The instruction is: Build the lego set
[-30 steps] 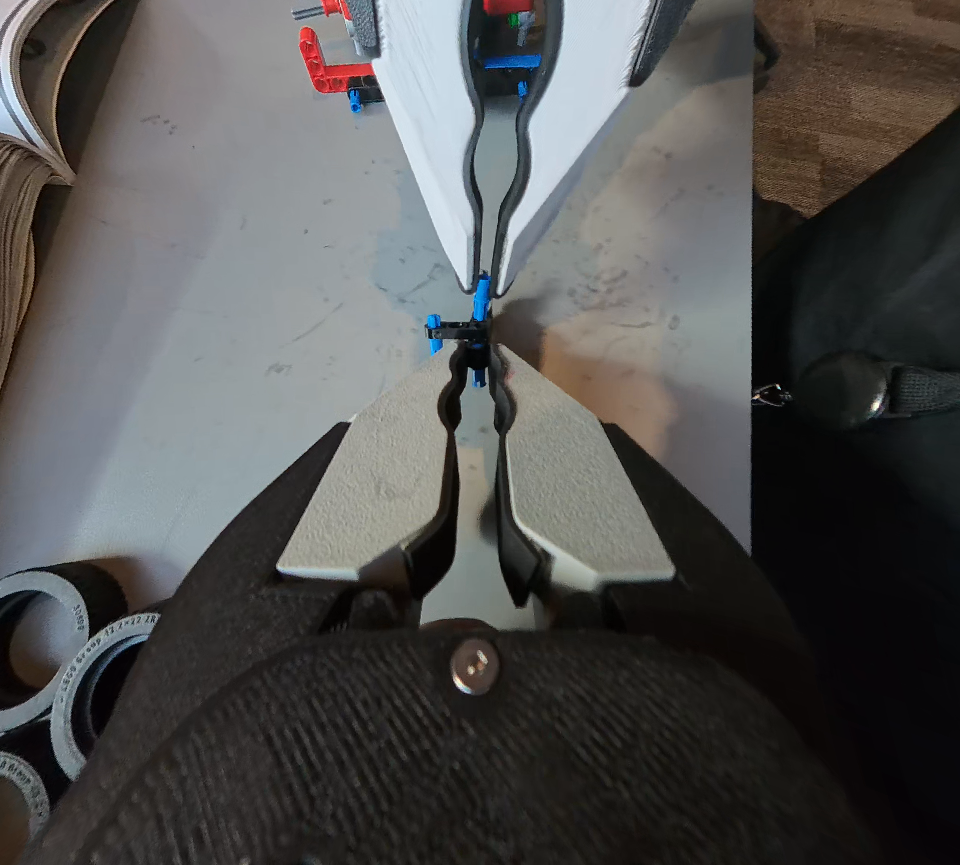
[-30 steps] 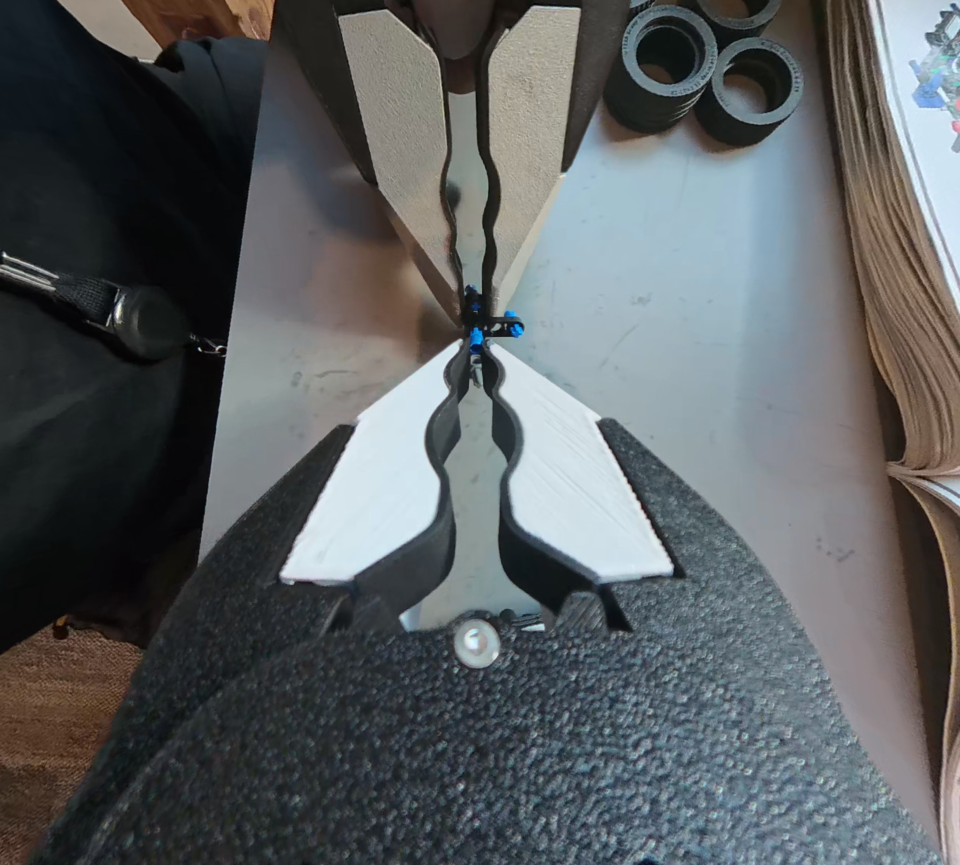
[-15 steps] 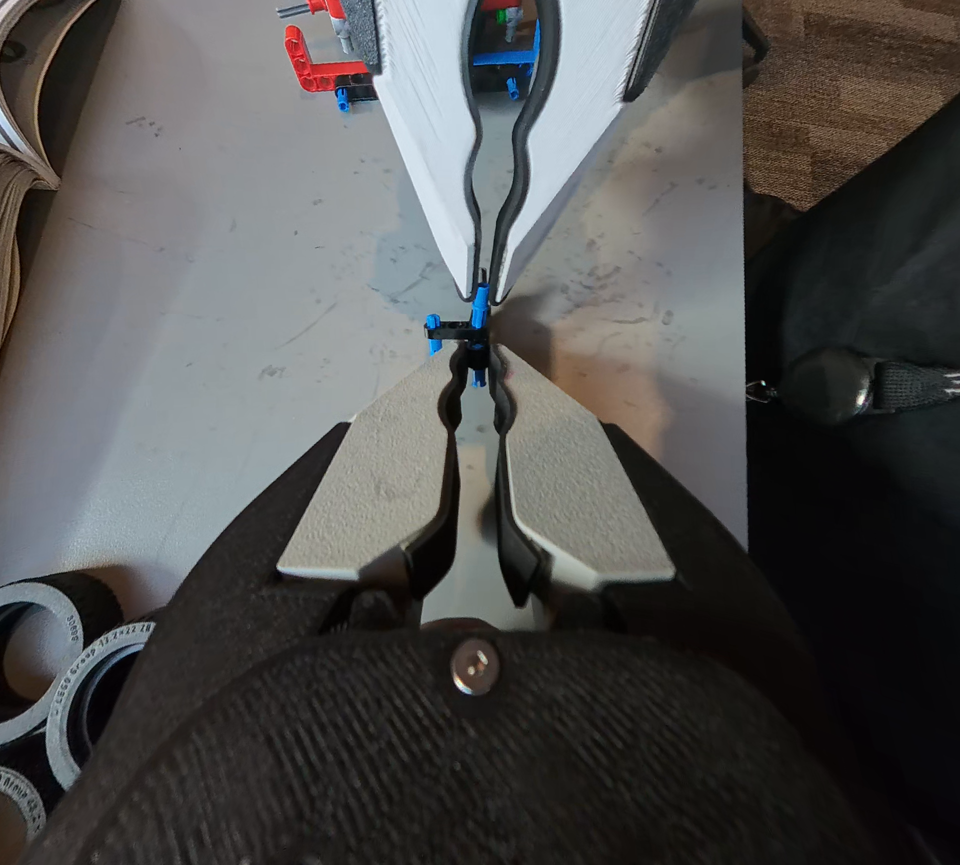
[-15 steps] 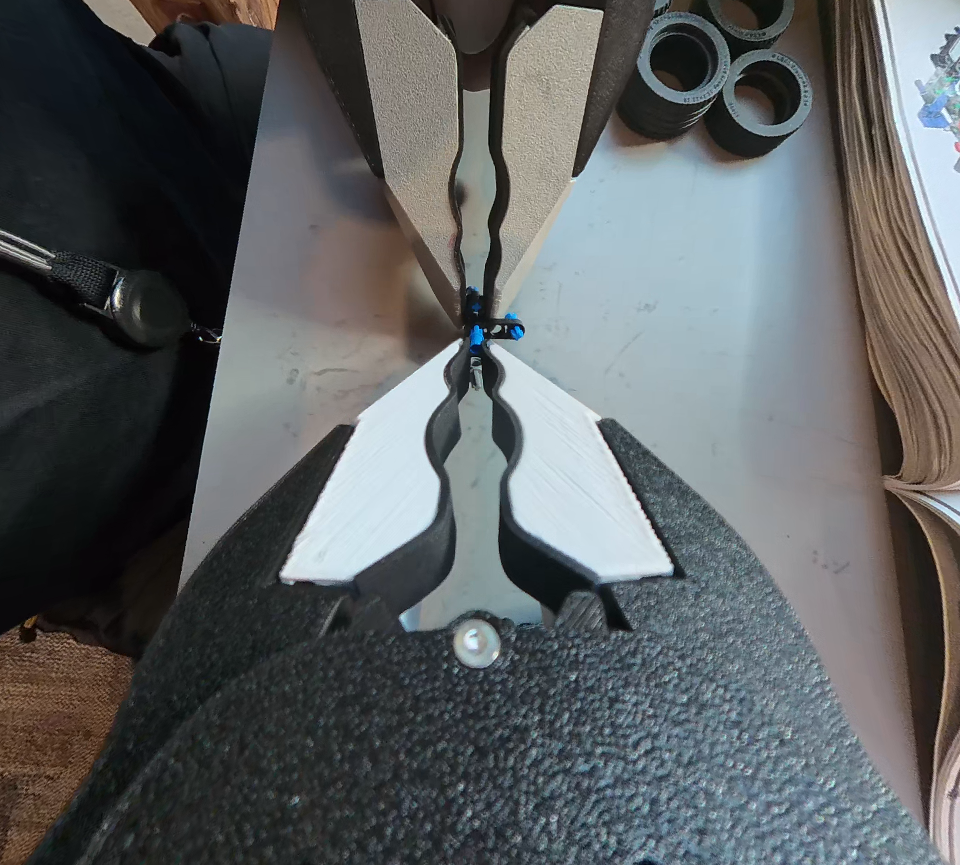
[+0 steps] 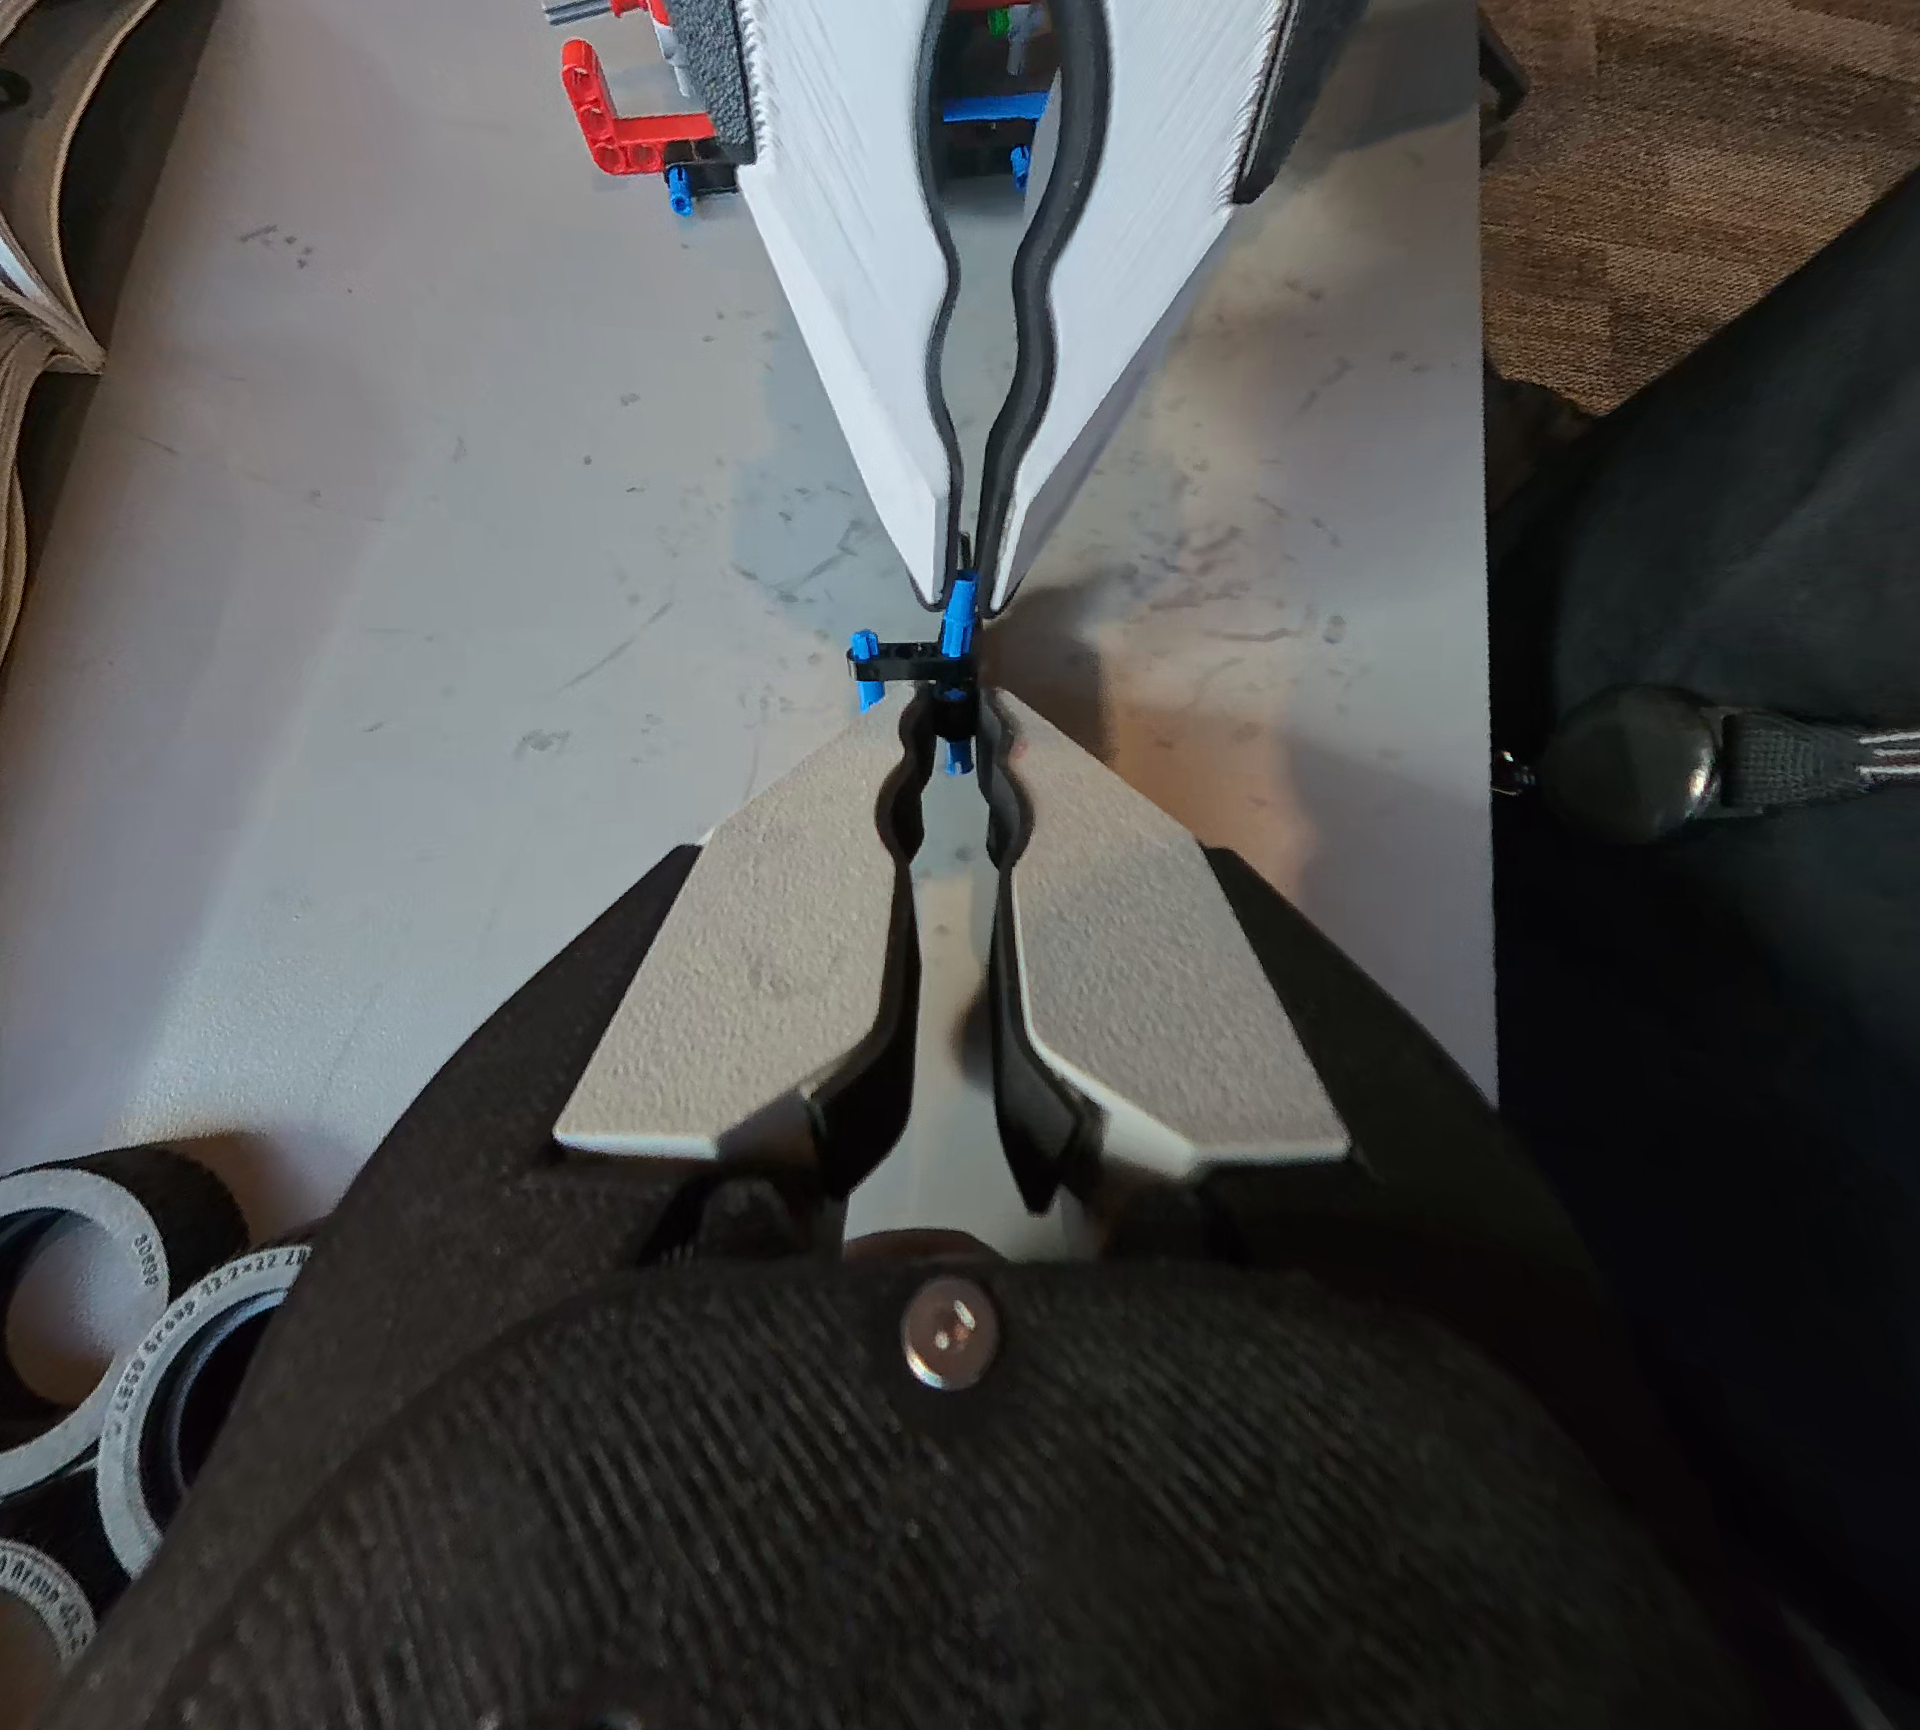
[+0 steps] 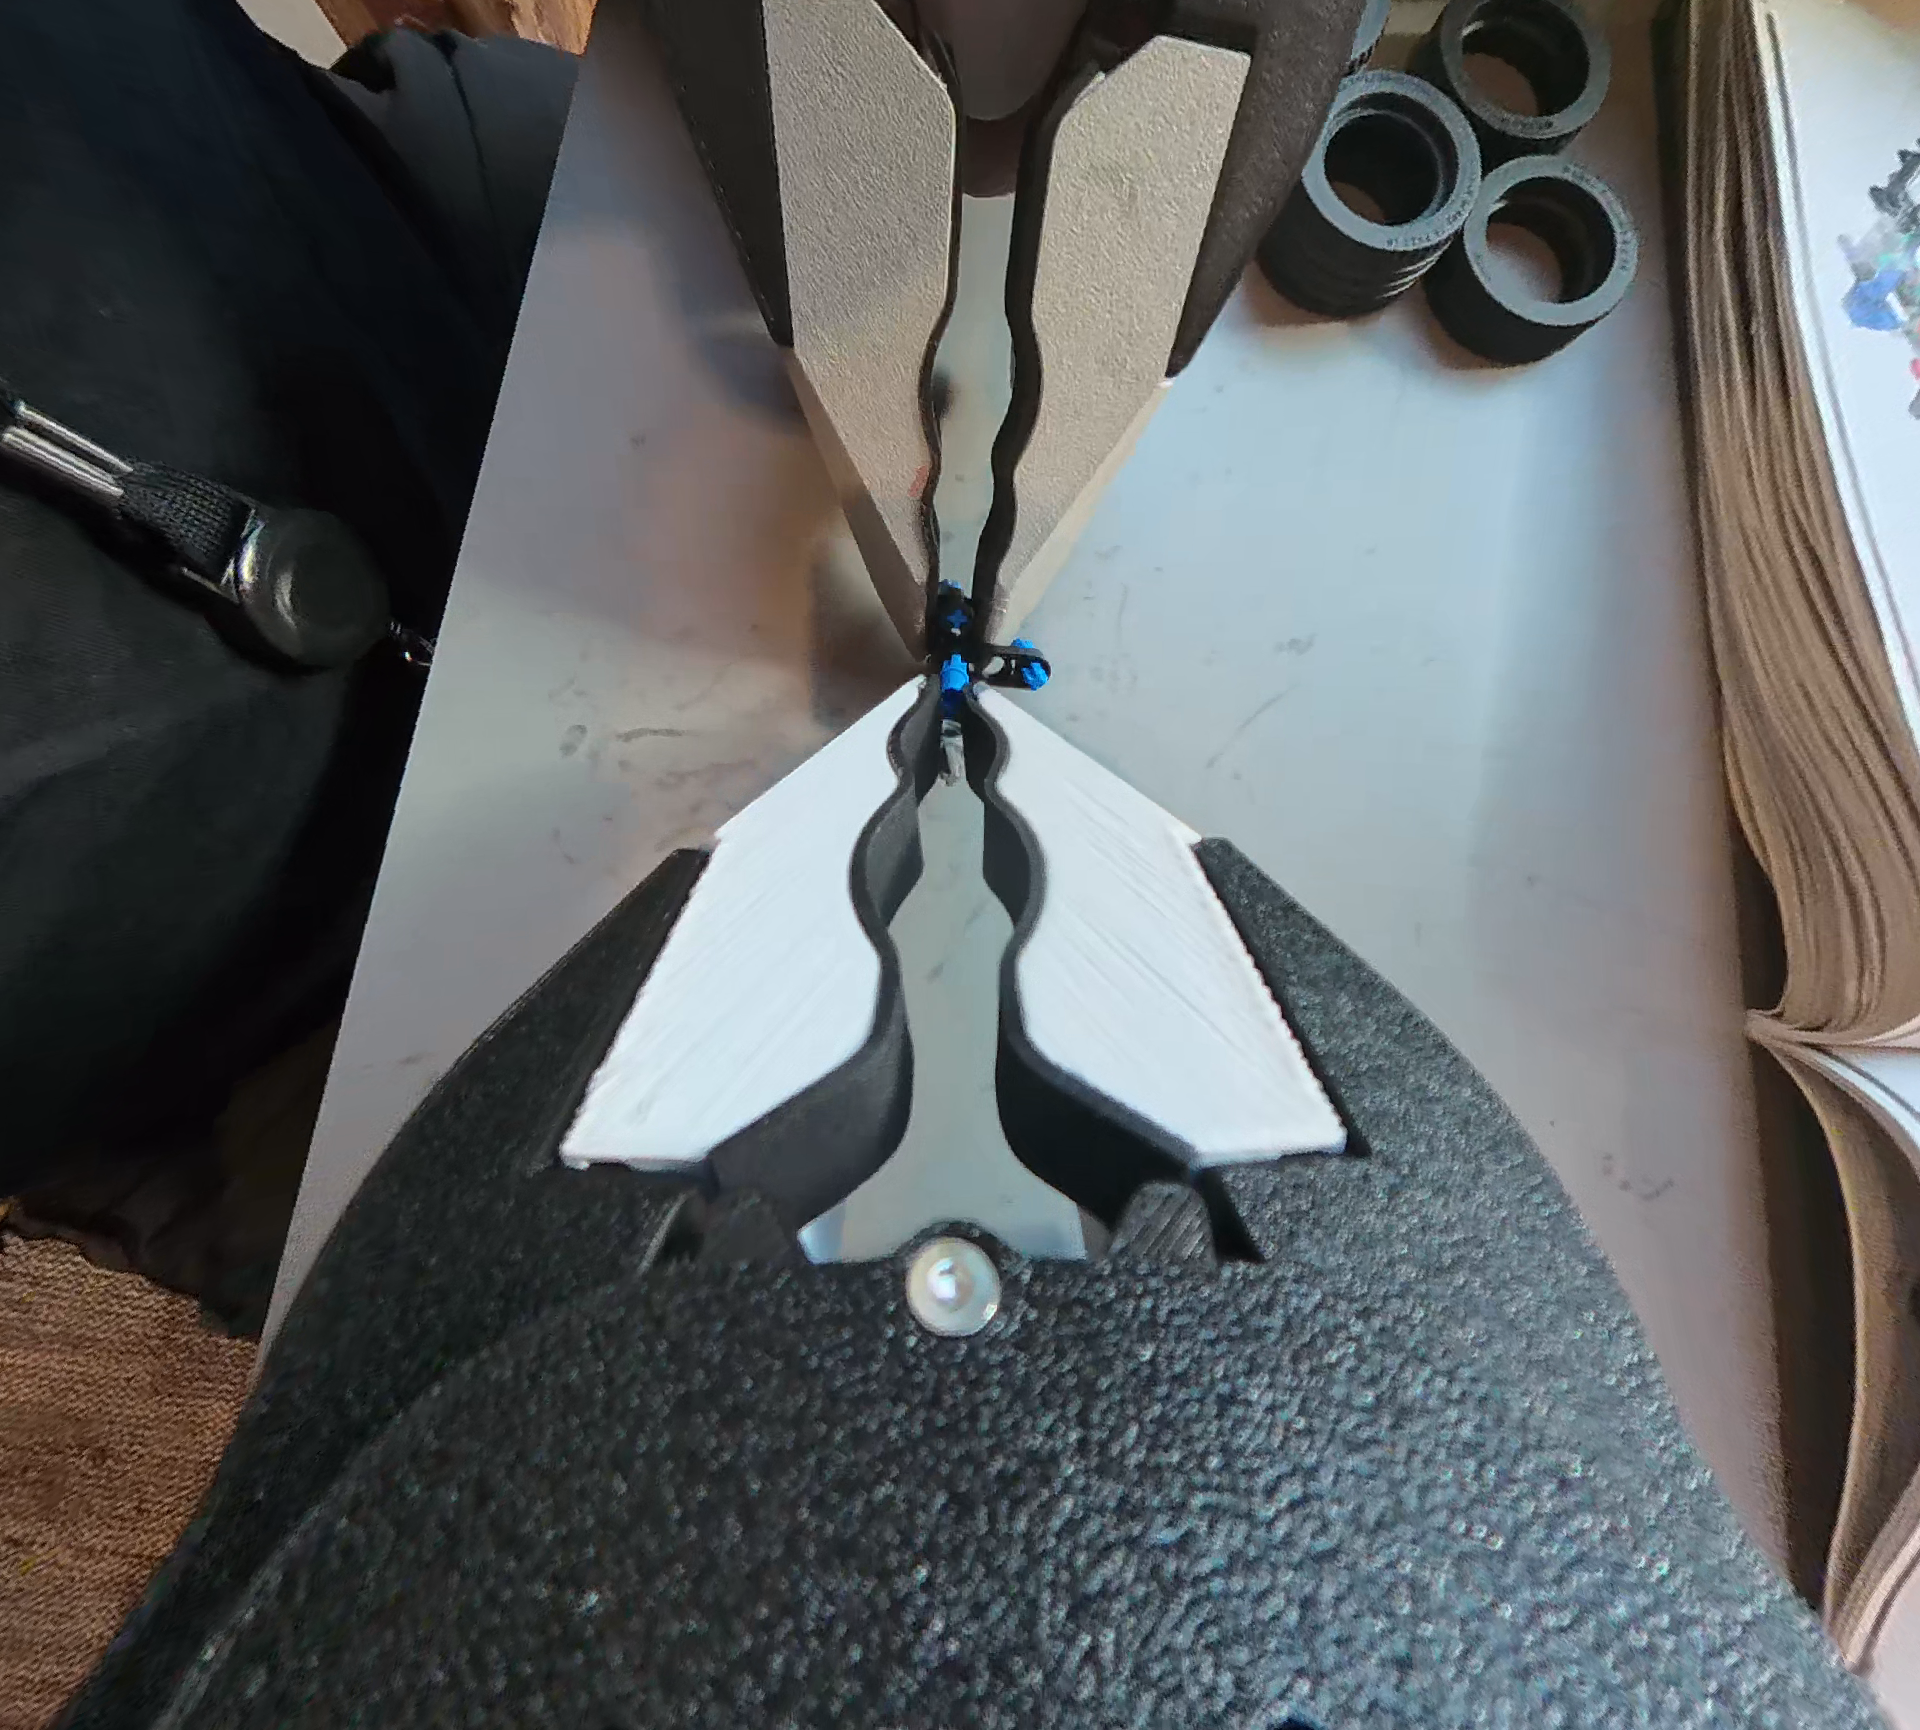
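A small black lego connector with blue pins [image 5: 912, 666] hangs between the two grippers, tip to tip above the grey table [image 5: 416, 537]. My left gripper [image 5: 953, 730], with grey fingers, is shut on the connector's black end. My right gripper [image 6: 951, 706], with white fingers, is shut on a blue pin [image 5: 961, 605] that sticks out of the connector. The right wrist view shows the same small assembly [image 6: 982, 662], with the left gripper [image 6: 958, 631] coming in from the top. In the left wrist view the right gripper [image 5: 961, 600] comes in from the top.
A partial build of red, black and blue pieces [image 5: 623, 111] lies at the far end, partly hidden behind the right gripper. Black tyres [image 6: 1455, 174] sit near an open instruction booklet [image 6: 1818, 537]. The table edge [image 5: 1481, 537] runs close by, next to a person in dark clothing. My two grippers' fingertips are within a few centimetres of each other.
Both grippers stay shut on the small assembly, tip to tip. The pair has drifted slightly over the table, and the left gripper has shifted a little to the right in the right wrist view.
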`<state>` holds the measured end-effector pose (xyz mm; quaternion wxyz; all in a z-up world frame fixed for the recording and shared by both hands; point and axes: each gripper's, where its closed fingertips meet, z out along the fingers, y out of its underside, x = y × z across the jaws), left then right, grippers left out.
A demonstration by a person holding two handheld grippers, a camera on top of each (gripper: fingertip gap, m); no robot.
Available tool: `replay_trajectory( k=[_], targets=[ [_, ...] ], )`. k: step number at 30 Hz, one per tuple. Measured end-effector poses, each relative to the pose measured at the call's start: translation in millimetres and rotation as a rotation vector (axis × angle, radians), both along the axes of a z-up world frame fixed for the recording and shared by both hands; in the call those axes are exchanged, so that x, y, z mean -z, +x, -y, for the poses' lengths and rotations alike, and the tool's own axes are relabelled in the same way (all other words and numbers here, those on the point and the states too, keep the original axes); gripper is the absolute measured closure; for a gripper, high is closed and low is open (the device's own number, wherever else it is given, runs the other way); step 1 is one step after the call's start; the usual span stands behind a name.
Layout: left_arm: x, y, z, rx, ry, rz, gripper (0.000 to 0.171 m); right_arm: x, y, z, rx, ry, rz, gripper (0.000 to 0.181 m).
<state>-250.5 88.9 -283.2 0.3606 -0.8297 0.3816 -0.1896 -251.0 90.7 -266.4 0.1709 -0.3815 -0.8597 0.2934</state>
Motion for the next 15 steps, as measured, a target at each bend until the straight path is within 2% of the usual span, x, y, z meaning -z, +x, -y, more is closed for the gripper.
replay_trajectory(
  k=[5,15],
  targets=[
    [0.2,0.1,-0.2,0.009,-0.001,-0.002,0.167,1.0,0.5,-0.4,-0.059,0.040,0.031,0.179],
    [1.4,-2.1,0.2,0.015,-0.008,-0.007,0.167,1.5,-2.3,-0.3,-0.054,-0.135,0.201,0.179]
  ],
)
